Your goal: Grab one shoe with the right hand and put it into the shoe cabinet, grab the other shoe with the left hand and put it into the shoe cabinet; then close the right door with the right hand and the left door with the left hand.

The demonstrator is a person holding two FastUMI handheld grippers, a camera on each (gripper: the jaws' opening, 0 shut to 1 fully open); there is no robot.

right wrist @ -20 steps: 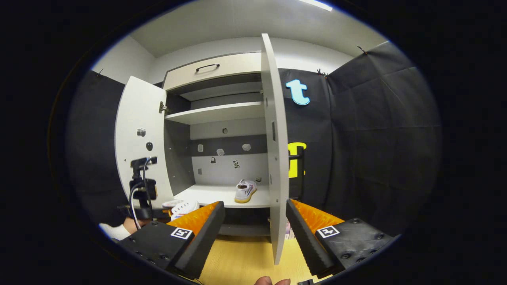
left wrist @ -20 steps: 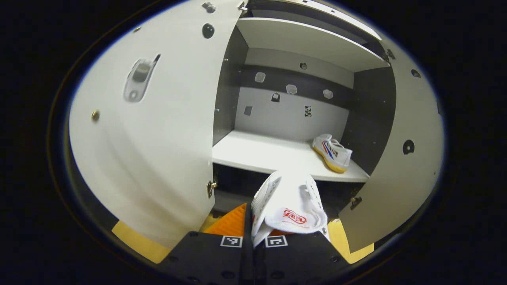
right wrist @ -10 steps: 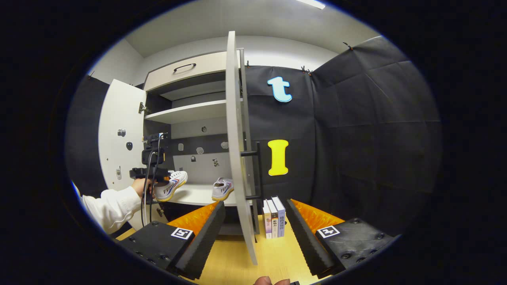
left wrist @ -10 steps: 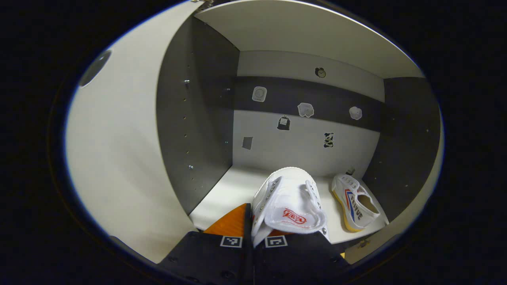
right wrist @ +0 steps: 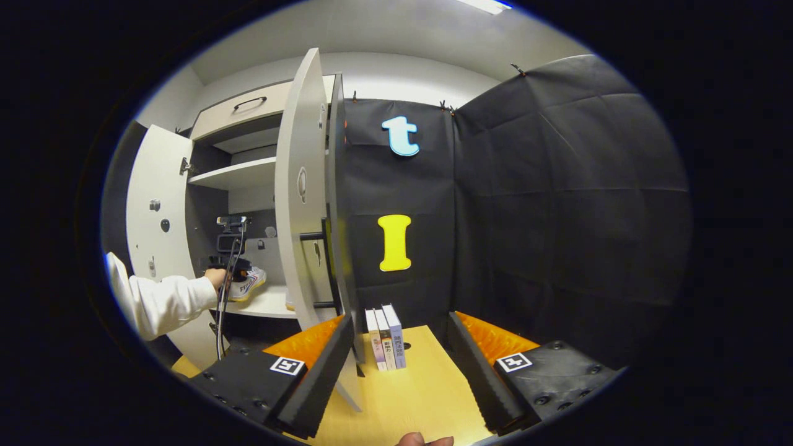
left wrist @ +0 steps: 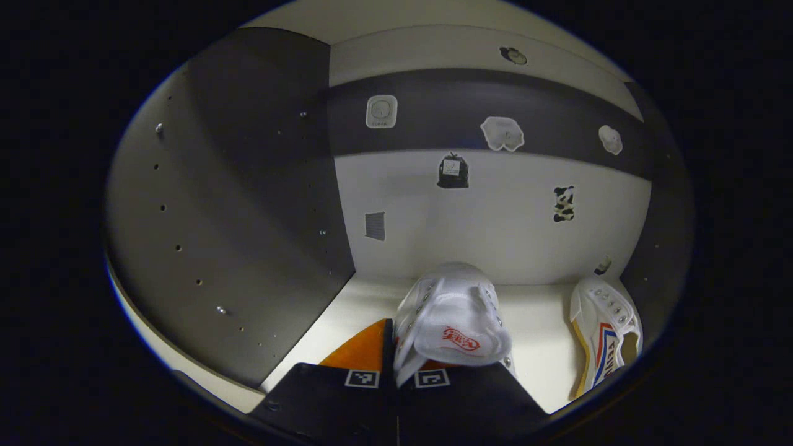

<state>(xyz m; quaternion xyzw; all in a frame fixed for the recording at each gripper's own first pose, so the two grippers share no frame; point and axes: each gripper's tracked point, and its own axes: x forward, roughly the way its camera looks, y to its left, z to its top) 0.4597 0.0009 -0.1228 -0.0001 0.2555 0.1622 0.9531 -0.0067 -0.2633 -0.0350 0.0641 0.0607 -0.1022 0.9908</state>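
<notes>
My left gripper (left wrist: 396,356) is shut on a white canvas shoe (left wrist: 452,319), gripping it at the heel opening with the toe pointing to the back wall. It is deep inside the shoe cabinet, over the pale lower shelf (left wrist: 347,310); I cannot tell whether the sole touches the shelf. The second white shoe (left wrist: 604,328), with red and blue stripes, lies on the shelf at the right wall. In the right gripper view the left gripper (right wrist: 230,248) and its shoe (right wrist: 248,285) sit at the shelf, held by a hand in a white sleeve (right wrist: 158,300). My right gripper (right wrist: 399,322) is open, holding nothing.
Both cabinet doors stand open: the left door (right wrist: 152,210) and the right door (right wrist: 303,204) with its dark bar handle (right wrist: 313,235), close before my right gripper. Three books (right wrist: 385,337) stand on the wooden surface (right wrist: 409,390). Small stickers dot the cabinet's back wall (left wrist: 495,217).
My left gripper carried the shoe forward from in front of the cabinet to deep over the lower shelf. My right gripper stayed open and shifted rightward past the right door's edge.
</notes>
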